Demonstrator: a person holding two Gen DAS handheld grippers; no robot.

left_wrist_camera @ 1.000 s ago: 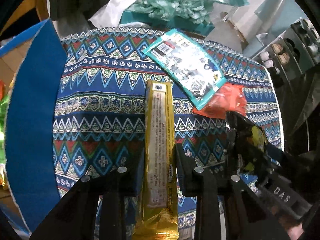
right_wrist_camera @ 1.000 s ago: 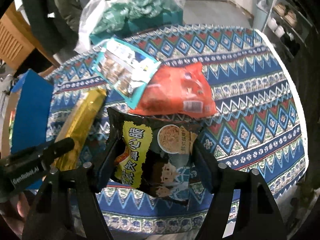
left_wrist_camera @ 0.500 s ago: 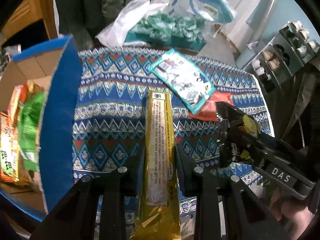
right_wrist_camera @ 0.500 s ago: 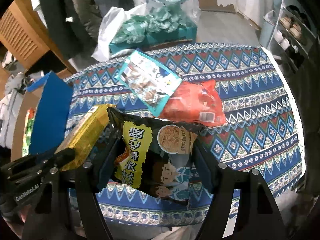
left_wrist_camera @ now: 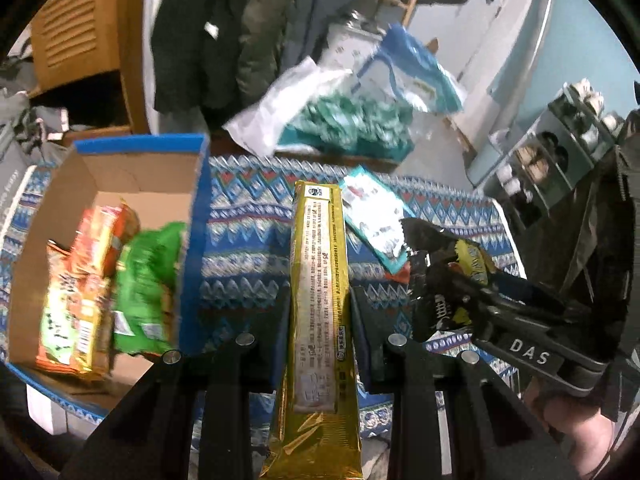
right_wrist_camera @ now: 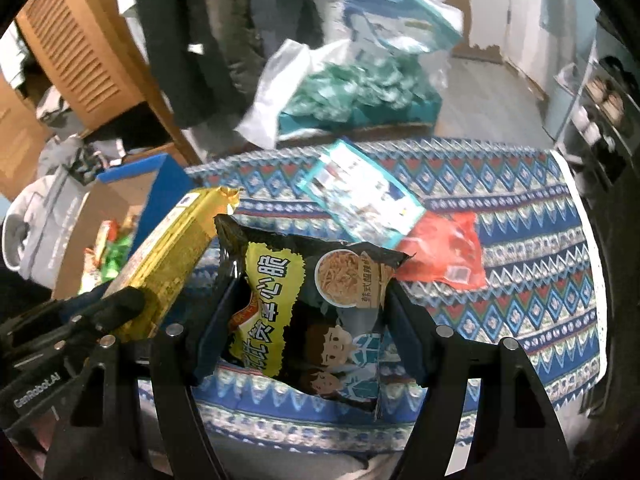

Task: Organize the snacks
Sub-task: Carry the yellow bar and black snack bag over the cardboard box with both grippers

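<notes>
My left gripper (left_wrist_camera: 318,308) is shut on a long gold snack packet (left_wrist_camera: 318,280), lifted above the patterned tablecloth (left_wrist_camera: 244,240). My right gripper (right_wrist_camera: 308,300) is shut on a black and yellow snack bag (right_wrist_camera: 304,304), also held off the table. Each gripper shows in the other's view: the right one (left_wrist_camera: 436,280) at the right, the left one (right_wrist_camera: 132,308) at the left with the gold packet (right_wrist_camera: 176,256). A teal packet (right_wrist_camera: 360,196) and a red packet (right_wrist_camera: 444,256) lie on the cloth. The blue cardboard box (left_wrist_camera: 196,240) at the left holds orange and green snack bags (left_wrist_camera: 148,284).
Beyond the table's far edge lie a white plastic bag (right_wrist_camera: 272,92) and a teal box of wrapped items (right_wrist_camera: 356,88). Dark hanging clothes (left_wrist_camera: 208,36) and wooden furniture (right_wrist_camera: 76,44) stand behind. A shelf with shoes (left_wrist_camera: 552,160) is at the right. A hand (left_wrist_camera: 576,436) holds the right gripper.
Both grippers have risen and tilted up with their packets. The blue box with its snack bags has come into the left wrist view, and the table looks farther away.
</notes>
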